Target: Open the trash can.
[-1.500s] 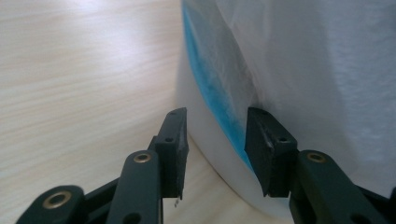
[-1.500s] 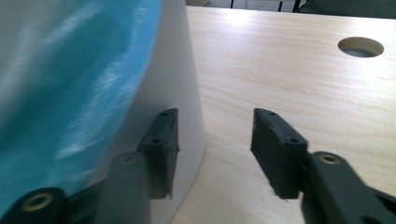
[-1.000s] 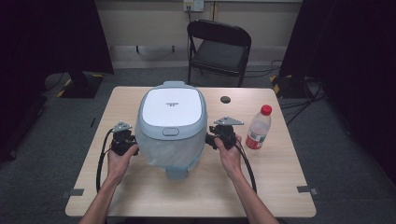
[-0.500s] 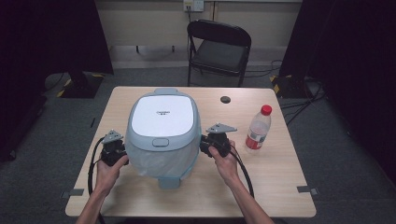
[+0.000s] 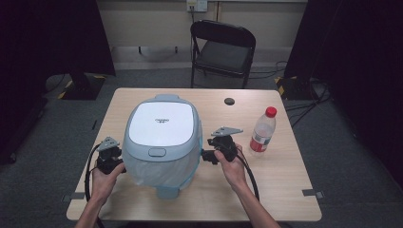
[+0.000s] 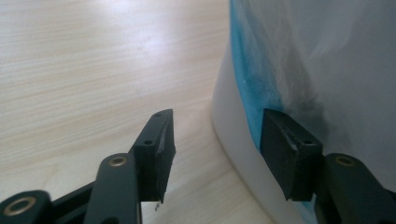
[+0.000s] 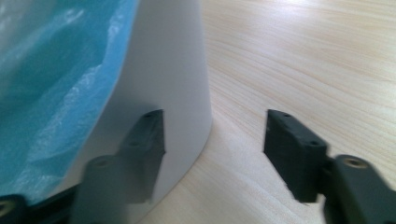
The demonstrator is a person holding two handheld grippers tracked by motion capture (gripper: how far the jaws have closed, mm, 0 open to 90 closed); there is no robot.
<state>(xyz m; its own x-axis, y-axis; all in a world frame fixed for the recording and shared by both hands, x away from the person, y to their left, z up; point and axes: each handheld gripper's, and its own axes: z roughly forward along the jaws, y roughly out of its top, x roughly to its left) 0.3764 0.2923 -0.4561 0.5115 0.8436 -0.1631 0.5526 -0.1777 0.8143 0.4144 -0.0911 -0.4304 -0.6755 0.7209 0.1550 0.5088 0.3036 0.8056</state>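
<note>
The bin (image 5: 161, 137) has shifted toward the near table (image 5: 280, 190) edge, where it now stands with lid closed. Left gripper (image 5: 110, 159) and right gripper (image 5: 215, 151) flank its bag-lined sides; their jaws have just been opening, releasing the liner so the bin rests free.

A lidded bin (image 5: 161, 140) with a plastic liner stands on the surface (image 5: 280, 185); the left gripper (image 5: 110, 156) and right gripper (image 5: 216, 151) flank it, a bottle (image 5: 263, 130) further right.

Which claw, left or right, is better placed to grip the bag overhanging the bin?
Probably left: the left claw stands open with one pad against the bag; the right claw faces the bin wall below it.
</note>
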